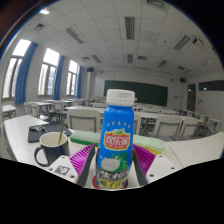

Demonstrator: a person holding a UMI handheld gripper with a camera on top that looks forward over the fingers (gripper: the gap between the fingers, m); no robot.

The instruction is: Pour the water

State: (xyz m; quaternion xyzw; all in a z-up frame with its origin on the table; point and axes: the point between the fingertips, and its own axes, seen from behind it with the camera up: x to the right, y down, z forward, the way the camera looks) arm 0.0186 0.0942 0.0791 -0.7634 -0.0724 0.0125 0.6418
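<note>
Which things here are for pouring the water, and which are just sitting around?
For the job:
blue-capped plastic bottle with a white, green and orange label, between the tongs
dark round mug

Lying about:
flat dark object behind the mug
classroom desks and chairs

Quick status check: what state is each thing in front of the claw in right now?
Bottle: upright, blue cap on, between the claw's fingers.
Claw: fingers close against the bottle's sides; a firm grip can't be confirmed.
Mug: upright on the table, left of the bottle, something standing in it; contents can't be seen.
</note>
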